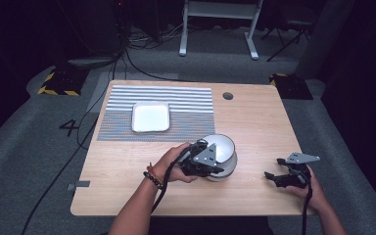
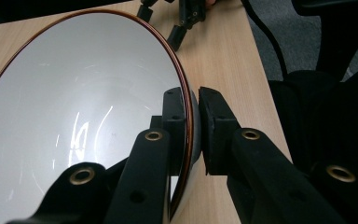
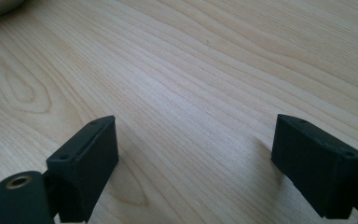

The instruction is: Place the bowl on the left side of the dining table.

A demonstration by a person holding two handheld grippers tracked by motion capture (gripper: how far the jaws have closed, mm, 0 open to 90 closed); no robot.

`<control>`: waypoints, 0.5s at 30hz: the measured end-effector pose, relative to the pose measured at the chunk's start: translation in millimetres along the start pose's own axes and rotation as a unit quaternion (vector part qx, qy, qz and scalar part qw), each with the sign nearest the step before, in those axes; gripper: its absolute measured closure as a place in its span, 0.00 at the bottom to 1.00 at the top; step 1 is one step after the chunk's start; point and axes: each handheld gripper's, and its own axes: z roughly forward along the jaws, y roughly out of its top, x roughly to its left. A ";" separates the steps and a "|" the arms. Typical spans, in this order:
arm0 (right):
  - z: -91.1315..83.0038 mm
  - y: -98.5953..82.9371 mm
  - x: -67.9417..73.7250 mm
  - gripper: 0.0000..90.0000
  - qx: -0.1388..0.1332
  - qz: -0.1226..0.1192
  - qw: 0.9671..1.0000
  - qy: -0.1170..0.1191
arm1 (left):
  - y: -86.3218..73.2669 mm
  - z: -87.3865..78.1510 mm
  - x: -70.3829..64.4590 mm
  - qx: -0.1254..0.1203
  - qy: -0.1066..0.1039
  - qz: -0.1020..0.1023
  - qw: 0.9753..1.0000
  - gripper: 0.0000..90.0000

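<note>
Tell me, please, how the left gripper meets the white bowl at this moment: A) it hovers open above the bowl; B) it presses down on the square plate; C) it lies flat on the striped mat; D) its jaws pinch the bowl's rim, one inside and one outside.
D: in the left gripper view the left gripper has one jaw inside the white bowl and one against its outer wall, closed on the brown-edged rim.

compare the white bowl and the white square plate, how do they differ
The bowl is round and deep; the square plate is flat with rounded corners. The bowl sits on bare wood near the table's front, its rim clamped by the left gripper; the plate lies untouched on the striped mat farther back. The bowl's rim has a brown edge line. Both are white and empty.
</note>
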 end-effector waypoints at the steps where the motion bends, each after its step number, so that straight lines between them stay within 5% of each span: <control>1: 0.0 0.0 -0.1 0.16 0.000 -0.001 1.000 0.000 | -0.6 -1.0 0.5 -0.001 0.003 -0.001 1.000 0.90; 15: 0.0 0.0 -0.2 0.16 0.000 0.000 1.000 0.000 | -13.4 -18.8 10.1 -0.007 0.034 -0.026 0.999 0.90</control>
